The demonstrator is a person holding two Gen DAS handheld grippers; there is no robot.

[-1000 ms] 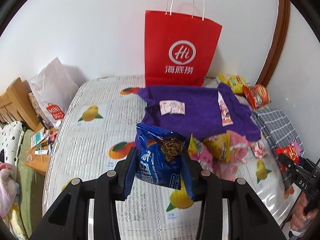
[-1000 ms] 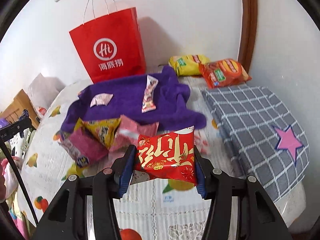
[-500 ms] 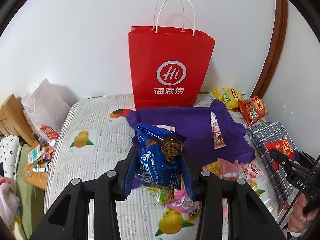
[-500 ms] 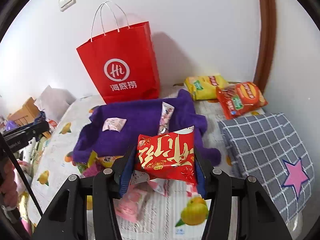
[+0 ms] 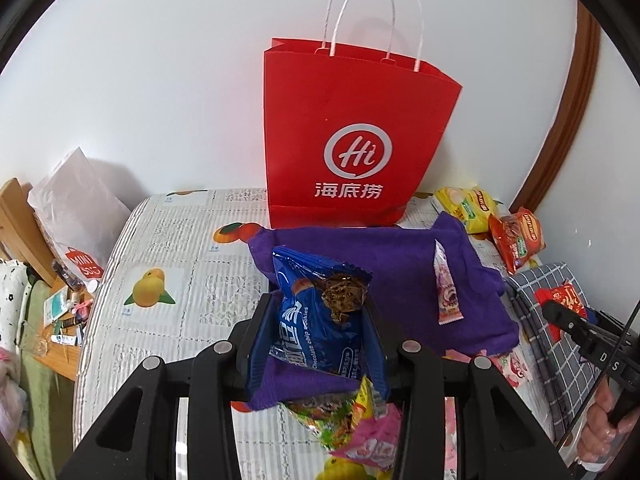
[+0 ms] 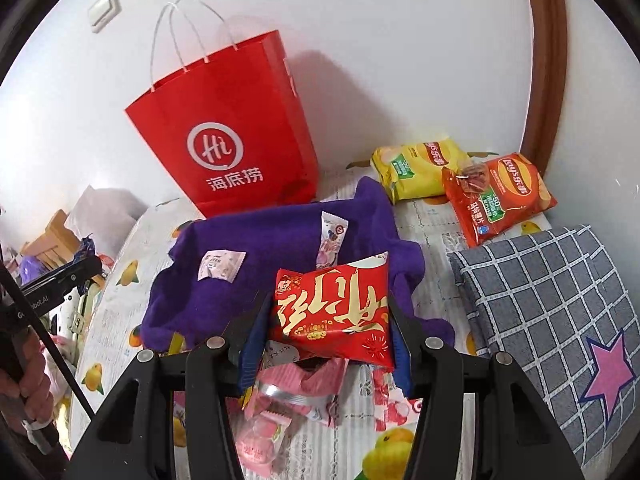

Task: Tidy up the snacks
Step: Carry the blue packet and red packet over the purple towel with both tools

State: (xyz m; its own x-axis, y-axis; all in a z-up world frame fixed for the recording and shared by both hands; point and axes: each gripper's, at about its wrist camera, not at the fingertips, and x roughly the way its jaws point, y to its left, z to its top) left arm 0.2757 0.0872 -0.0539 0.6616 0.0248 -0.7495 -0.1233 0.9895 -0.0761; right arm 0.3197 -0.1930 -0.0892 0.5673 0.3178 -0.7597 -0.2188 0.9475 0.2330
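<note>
Left wrist view: the left hand-held gripper [image 5: 316,340] is clamped on a blue cookie packet [image 5: 320,320], held above the purple cloth [image 5: 400,264] on the bed, facing the red paper bag [image 5: 352,140]. Right wrist view: the right hand-held gripper [image 6: 326,332] is clamped on a red snack packet [image 6: 334,306] over the same cloth. Judged a carrying step; next, each packet needs lifting above the bag's rim before release.

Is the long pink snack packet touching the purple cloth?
Touching. In the right wrist view the long pink snack packet lies flat on the purple cloth.

The red paper bag [image 5: 352,136] standing against the wall bears a white circled "Hi" logo above "海底捞". In front of it, the blue packet [image 5: 316,328] reads "Chocolate chip cookies". To the bag's left, a white bag [image 5: 76,216] carries a red "MINISO" tag, and to its right the orange chip bag [image 6: 500,196] shows "50".
</note>
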